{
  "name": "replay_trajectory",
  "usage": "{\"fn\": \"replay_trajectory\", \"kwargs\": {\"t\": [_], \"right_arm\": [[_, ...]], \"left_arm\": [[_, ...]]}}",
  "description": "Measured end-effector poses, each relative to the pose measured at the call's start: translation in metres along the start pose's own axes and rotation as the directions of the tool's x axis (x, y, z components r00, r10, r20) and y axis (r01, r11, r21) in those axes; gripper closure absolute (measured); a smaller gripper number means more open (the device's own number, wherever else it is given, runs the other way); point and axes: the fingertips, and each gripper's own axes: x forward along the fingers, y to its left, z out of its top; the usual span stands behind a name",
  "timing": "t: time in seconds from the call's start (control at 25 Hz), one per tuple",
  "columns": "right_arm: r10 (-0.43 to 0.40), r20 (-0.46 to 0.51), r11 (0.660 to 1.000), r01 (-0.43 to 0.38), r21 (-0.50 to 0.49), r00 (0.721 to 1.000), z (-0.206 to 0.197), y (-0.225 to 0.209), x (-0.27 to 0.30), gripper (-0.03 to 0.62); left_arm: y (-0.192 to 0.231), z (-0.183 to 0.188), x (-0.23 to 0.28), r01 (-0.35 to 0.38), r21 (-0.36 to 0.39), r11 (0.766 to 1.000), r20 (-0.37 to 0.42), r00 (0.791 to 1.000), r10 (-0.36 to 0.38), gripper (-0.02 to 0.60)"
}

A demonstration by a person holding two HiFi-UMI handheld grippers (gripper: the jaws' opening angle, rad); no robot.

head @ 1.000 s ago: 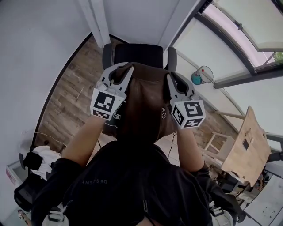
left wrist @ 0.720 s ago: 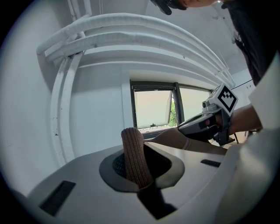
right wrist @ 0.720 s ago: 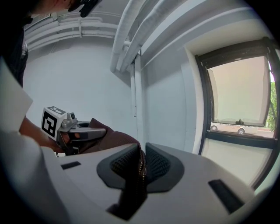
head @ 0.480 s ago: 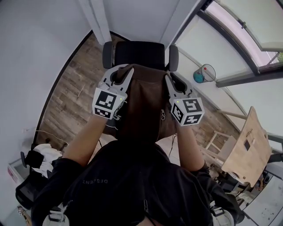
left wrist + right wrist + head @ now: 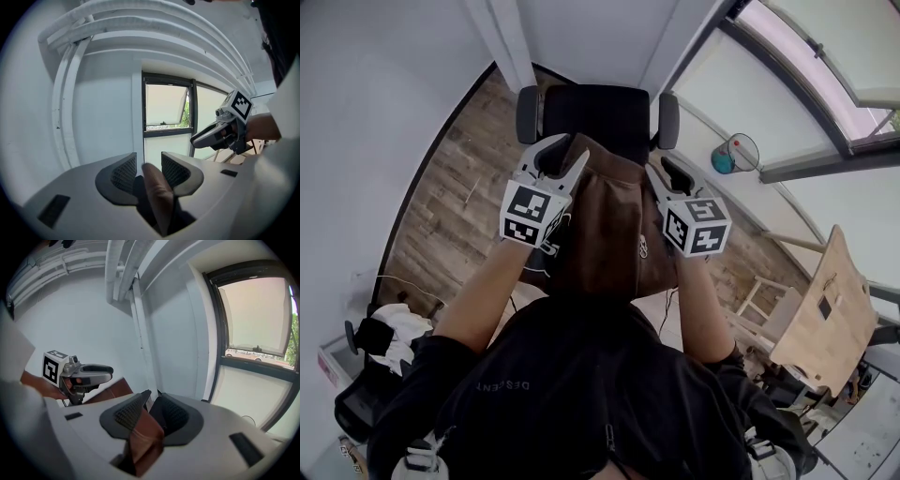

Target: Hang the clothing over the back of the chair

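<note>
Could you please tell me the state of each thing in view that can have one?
Garment: draped over the chair back.
Chair: upright, back covered.
Left tongs: opening, a garment fold between the jaws, not pinched.
Right tongs: opening, a garment fold between the jaws, not pinched.
Window: sash tilted open.

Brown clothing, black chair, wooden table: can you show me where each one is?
brown clothing (image 5: 614,220): head view, on the middle of the fabric.
black chair (image 5: 598,112): head view, on the bare black part beyond the clothing.
wooden table (image 5: 825,309): head view, on its flat top.
</note>
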Motion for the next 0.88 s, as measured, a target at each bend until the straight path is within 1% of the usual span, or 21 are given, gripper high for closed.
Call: {"fn": "replay_trajectory", "kwargs": {"t": [0.16, 0.4, 0.68, 0.88], "right_arm": [[0.019, -0.009, 1.000, -0.019, -0.003, 1.000, -0.001, 0.004, 0.002, 0.442], [0.032, 0.009, 0.999, -0.032, -0.005, 0.999, 0.002, 0.013, -0.002, 0.437], [0.047, 0.094, 0.998, -0.042, -0.054, 0.994, 0.016, 0.044, -0.023, 0.433], [0.039, 0.178, 0.996, -0.025, -0.081, 0.983, 0.031, 0.070, -0.047, 0.433]], "left_arm": [[-0.001, 0.000, 0.001, 0.001, 0.003, 1.000, -0.005, 1.000, -0.001, 0.397], [-0.001, 0.005, -0.007, -0.003, 0.003, 1.000, 0.008, 1.000, 0.002, 0.397], [-0.006, 0.017, -0.029, 0.019, 0.019, 1.000, 0.054, 0.998, -0.020, 0.397], [-0.016, 0.036, -0.056, 0.064, 0.024, 0.998, 0.123, 0.990, -0.066, 0.397]]}}
